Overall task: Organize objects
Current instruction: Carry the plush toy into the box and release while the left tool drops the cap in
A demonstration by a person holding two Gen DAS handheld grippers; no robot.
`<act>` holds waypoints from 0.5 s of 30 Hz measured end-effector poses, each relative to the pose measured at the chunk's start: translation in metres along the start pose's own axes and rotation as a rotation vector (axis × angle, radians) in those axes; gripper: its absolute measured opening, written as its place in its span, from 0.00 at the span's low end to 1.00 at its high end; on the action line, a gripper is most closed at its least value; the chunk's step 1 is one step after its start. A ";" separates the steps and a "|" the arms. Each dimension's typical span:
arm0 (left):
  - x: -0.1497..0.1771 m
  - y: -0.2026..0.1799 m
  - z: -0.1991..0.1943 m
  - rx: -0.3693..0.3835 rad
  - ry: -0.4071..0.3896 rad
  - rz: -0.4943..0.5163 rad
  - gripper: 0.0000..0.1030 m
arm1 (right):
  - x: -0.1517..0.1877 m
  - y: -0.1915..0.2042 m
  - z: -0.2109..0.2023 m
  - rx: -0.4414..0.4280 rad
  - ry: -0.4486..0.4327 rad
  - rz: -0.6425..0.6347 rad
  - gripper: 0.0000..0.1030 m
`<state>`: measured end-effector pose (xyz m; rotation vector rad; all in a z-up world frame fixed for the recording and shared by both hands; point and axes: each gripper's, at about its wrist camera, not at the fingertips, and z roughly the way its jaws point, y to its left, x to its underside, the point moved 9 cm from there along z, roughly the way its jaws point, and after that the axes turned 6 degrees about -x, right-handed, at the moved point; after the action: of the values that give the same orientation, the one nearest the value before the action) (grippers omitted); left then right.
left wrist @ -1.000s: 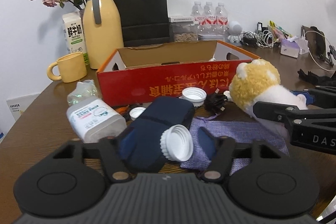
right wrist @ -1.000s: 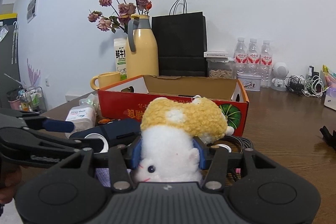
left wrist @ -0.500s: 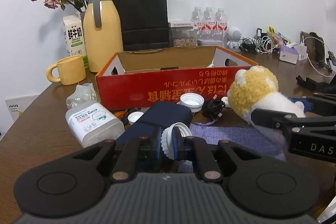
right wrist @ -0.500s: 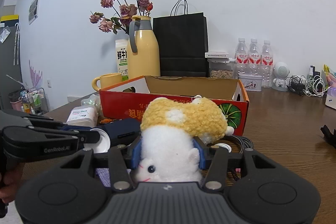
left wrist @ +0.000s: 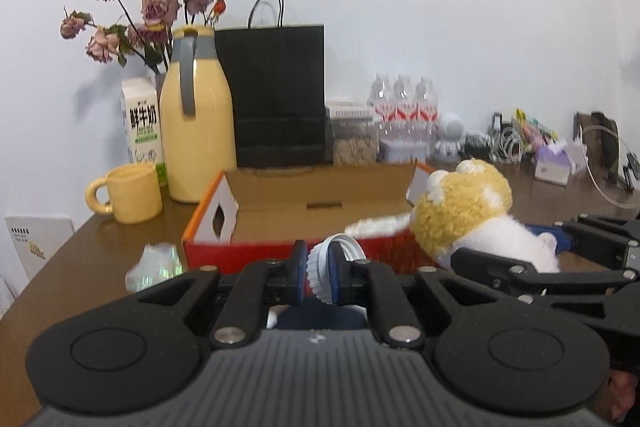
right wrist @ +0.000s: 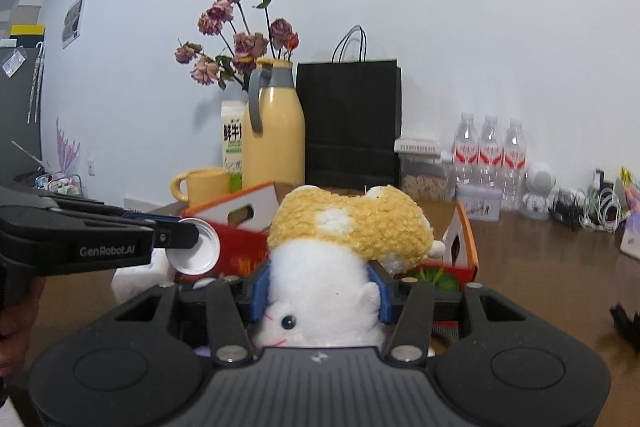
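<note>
A lived-in home: dried roses (left wrist: 152, 7), milk carton (left wrist: 143, 121), mug (left wrist: 132, 193).

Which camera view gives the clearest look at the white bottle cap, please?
The right wrist view: the white bottle cap shows its open inside, side-on in the left hand-held gripper. The left wrist view shows only its ribbed edge, pinched between the pads.
</note>
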<state>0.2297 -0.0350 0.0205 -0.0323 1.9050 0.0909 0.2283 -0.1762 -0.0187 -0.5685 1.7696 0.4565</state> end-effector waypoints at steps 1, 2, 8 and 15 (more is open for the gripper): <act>-0.005 0.001 0.004 -0.002 -0.007 -0.004 0.12 | -0.004 -0.001 0.005 0.000 -0.004 -0.004 0.47; -0.011 0.002 0.009 -0.003 -0.013 -0.010 0.12 | -0.008 -0.002 0.010 0.000 -0.007 -0.007 0.47; -0.037 0.009 0.041 -0.018 -0.034 -0.048 0.12 | -0.035 -0.018 0.046 0.022 -0.019 -0.017 0.47; -0.054 0.017 0.092 -0.054 -0.016 -0.097 0.12 | -0.051 -0.050 0.102 0.052 0.017 0.016 0.47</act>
<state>0.3330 -0.0121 0.0423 -0.1595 1.8820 0.0768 0.3479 -0.1505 0.0036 -0.5238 1.7983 0.4163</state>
